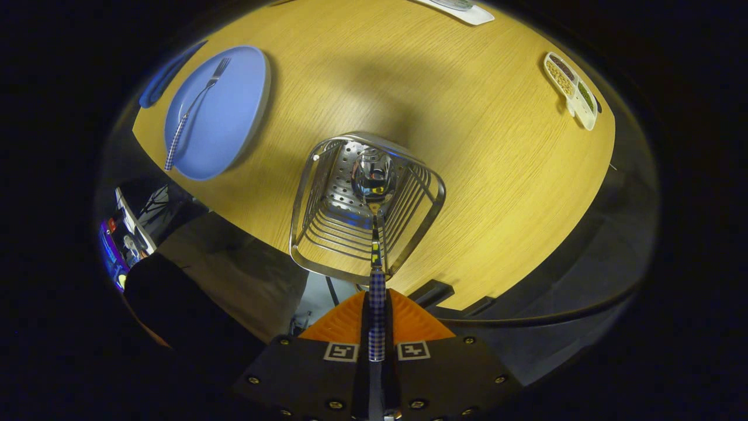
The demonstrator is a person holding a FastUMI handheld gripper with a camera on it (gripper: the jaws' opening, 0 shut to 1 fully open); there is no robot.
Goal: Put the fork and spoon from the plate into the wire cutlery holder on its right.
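Spoon [374, 175] hangs bowl-down inside the wire cutlery holder [304, 193], its checked handle pinched between the jaws of the gripper [377, 316], which are nearly closed on it. Whether the bowl already touches the perforated bottom is hard to tell. Let go too high or tilted, and it could clatter against the wires or tip the holder. Fork [193, 108] lies alone on the blue plate [234, 123], left of the holder on the wooden surface [479, 146].

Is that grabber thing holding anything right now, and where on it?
Yes: the gripper jaws pinch the spoon by its checked handle, bowl down inside the wire holder.
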